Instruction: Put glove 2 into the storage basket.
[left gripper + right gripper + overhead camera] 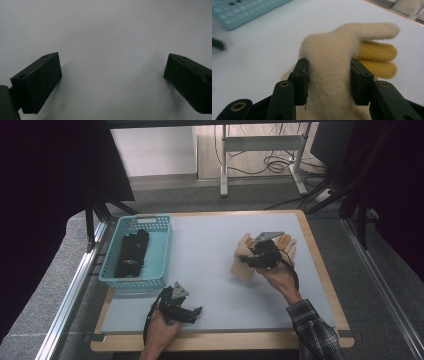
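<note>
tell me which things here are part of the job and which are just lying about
Part of the job:
- cream knitted glove, pinched in the right gripper
- right gripper
- teal basket, possibly where it goes

Just lying about:
- black item already in the basket
- left gripper, jaws open over bare mat
- white table mat
- desk legs and cables behind
</note>
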Demonstrator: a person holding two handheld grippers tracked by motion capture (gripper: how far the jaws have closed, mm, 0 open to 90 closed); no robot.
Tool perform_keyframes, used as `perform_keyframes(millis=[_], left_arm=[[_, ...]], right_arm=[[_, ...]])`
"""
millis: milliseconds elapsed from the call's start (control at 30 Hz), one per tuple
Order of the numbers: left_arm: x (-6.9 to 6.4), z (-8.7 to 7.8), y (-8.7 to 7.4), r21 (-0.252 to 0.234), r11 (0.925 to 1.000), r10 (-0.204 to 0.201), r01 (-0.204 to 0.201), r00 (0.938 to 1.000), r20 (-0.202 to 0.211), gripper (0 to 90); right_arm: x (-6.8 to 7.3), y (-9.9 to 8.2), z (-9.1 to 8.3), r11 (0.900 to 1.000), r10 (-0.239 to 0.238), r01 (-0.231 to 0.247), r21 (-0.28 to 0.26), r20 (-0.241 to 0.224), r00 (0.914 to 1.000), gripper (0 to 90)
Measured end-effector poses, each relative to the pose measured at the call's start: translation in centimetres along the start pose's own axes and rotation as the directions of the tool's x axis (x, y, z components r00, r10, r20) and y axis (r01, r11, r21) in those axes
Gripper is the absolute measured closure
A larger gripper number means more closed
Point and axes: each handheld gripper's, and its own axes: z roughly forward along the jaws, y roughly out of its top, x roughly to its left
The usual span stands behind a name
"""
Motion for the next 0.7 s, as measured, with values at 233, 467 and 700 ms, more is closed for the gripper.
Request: perform_keyframes(millis=[233, 467, 700], left_arm=[[0.0, 0.0, 0.0, -0.001, 1.0000, 0.001, -0.001, 1.0000, -0.002, 1.8], [0.0, 0.0, 0.0, -0.004, 1.0000, -0.002, 0.002, 1.0000, -0.003, 1.8], [0.0, 0.0, 0.0, -0.003, 1.0000, -0.001, 0.001, 1.0000, -0.004, 1.9]], right_arm=[[4.5, -0.4, -1.0, 0.9939, -0.109, 0.110, -0.006, -0.145, 0.9834, 53.0], [7.6, -3.0, 1.0, 0.9811, -0.178, 0.190, 0.036, -0.216, 0.9601, 51.5], [7.8, -4.4, 1.9, 0.9883, -0.132, 0.145, 0.046, -0.213, 0.9681, 30.8]])
